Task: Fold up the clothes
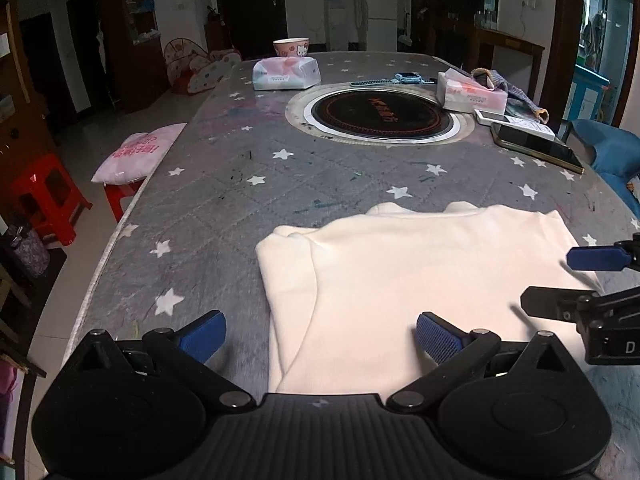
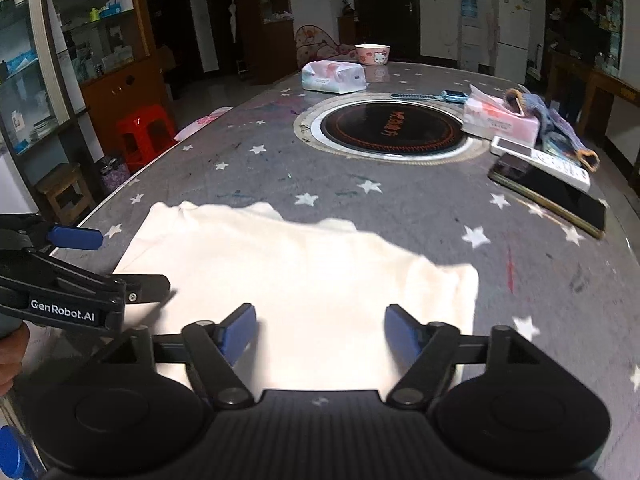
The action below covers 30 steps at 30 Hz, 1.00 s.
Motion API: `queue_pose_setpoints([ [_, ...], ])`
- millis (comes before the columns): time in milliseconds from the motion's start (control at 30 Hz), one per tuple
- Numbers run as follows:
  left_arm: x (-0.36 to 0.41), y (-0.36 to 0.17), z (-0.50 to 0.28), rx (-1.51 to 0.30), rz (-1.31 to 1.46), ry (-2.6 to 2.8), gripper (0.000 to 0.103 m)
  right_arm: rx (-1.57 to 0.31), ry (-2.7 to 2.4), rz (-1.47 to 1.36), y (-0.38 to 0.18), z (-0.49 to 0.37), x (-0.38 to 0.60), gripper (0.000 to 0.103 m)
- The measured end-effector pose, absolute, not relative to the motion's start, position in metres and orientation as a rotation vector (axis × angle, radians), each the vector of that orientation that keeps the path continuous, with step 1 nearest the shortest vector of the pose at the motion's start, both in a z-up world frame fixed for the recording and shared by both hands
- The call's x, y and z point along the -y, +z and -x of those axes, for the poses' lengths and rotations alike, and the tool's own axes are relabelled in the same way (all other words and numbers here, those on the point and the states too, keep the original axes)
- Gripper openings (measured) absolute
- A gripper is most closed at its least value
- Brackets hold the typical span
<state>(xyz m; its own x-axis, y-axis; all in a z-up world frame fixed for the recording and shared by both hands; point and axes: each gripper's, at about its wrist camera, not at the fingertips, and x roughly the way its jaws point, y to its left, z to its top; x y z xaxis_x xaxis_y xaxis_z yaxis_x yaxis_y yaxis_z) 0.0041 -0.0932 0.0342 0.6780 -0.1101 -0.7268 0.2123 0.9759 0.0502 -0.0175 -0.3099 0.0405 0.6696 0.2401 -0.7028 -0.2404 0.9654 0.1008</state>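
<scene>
Shirt [image 1: 420,276] lies just beyond both spread grippers.
Left gripper [image 1: 320,340] and right gripper [image 2: 320,334] hold nothing (cream shirt, folded, flat).

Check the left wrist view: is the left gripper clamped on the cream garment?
No, the left gripper is open, its blue fingers spread wide above the cream folded garment, gripping nothing.

"GenRobot.AI" stands in white letters on the black body of the left gripper [image 2: 76,260], seen from the right wrist view. From the left wrist view, a single white "D" shows on the black housing of the right gripper [image 1: 576,280]. The round black cooktop [image 2: 394,128] set in the bench carries orange characters, too small to read. The pink cushion [image 1: 138,152] bears pink characters, and the tissue packs [image 1: 286,74] have small printed labels; neither can be read.
</scene>
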Motion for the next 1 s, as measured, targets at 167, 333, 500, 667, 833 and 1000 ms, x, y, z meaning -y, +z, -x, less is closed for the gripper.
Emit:
queue_pose_setpoints([
  [167,0.091,0.034,0.008,-0.806,-0.123,-0.176,0.103,-0.783,0.258,-0.012,0.041,0.032,0.311,0.084],
  [333,0.092,0.036,0.022,-0.781,-0.127,-0.179,0.103,-0.772,0.244,-0.017,0.041,0.045,0.311,0.088],
  [500,0.094,0.041,0.036,-0.741,-0.131,-0.193,0.103,-0.761,0.230,-0.022,0.042,0.059,0.310,0.092],
  [667,0.093,0.042,0.045,-0.738,-0.113,-0.202,0.103,-0.751,0.219,-0.001,0.042,0.070,0.308,0.093],
  [833,0.094,0.039,0.054,-0.741,-0.116,-0.213,0.103,-0.742,0.215,-0.008,0.042,0.084,0.311,0.095],
  [1000,0.097,0.037,0.060,-0.752,-0.110,-0.198,0.103,-0.745,0.210,0.008,0.038,0.094,0.310,0.096],
])
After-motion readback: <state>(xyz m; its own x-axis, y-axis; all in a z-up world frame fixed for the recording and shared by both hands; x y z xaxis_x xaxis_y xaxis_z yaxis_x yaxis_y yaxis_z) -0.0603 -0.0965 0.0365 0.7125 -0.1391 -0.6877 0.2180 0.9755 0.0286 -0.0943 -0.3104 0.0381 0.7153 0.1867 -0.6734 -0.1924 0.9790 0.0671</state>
